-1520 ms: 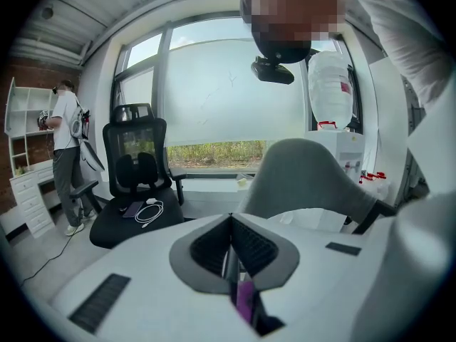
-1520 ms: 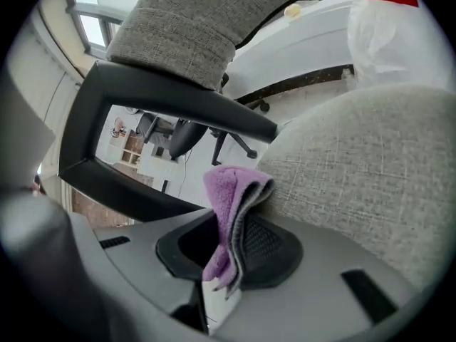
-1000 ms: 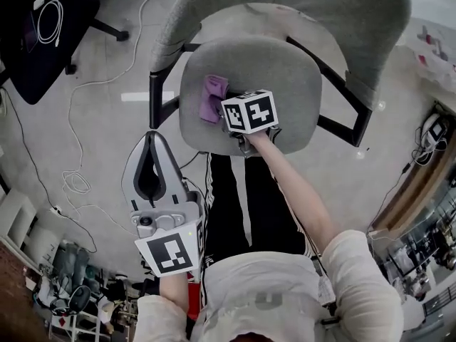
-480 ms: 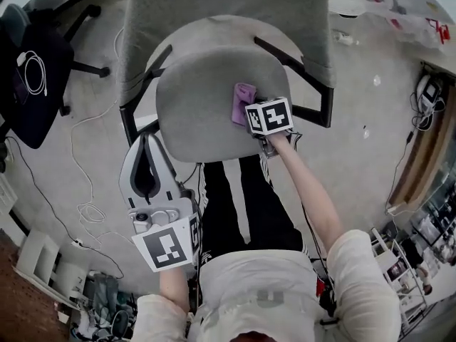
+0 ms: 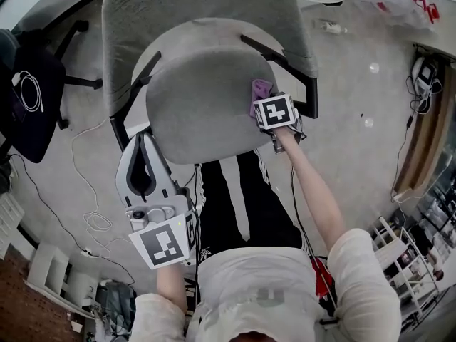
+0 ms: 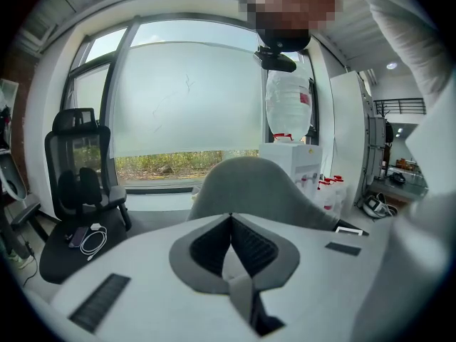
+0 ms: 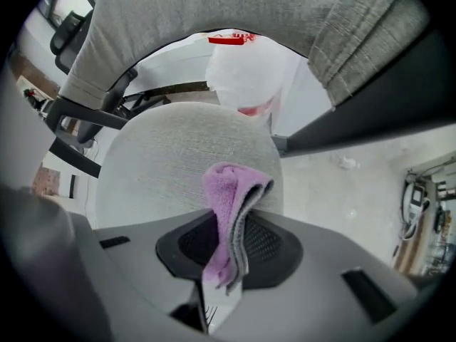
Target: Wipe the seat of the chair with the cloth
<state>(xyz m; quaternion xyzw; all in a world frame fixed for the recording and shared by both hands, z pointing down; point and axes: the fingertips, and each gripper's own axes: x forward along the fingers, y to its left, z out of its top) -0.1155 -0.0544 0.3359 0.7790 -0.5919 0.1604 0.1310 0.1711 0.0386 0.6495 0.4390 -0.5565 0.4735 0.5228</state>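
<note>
The grey chair seat [image 5: 203, 98] lies below me, with its grey backrest [image 5: 192, 13] beyond. My right gripper [image 5: 263, 100] is at the seat's right edge, shut on a folded purple cloth [image 5: 260, 89]. In the right gripper view the cloth [image 7: 229, 201] hangs pinched between the jaws of the right gripper [image 7: 229, 244] and rests on the seat [image 7: 171, 162]. My left gripper [image 5: 145, 138] is held off the seat's front left corner, shut with nothing in it. In the left gripper view its jaws meet at the left gripper [image 6: 231, 223] tip, with the backrest [image 6: 249, 184] beyond.
Black armrests [image 5: 288, 66] flank the seat. A black office chair [image 5: 28, 95] carrying a white cable stands at the left, and cables [image 5: 89, 191] trail on the floor. The person's legs [image 5: 235, 198] are against the seat's front. A water dispenser [image 6: 288, 112] stands behind the chair.
My right gripper has carried the cloth across the seat from its left part to its right edge. The left gripper has stayed low beside the seat, still shut.
</note>
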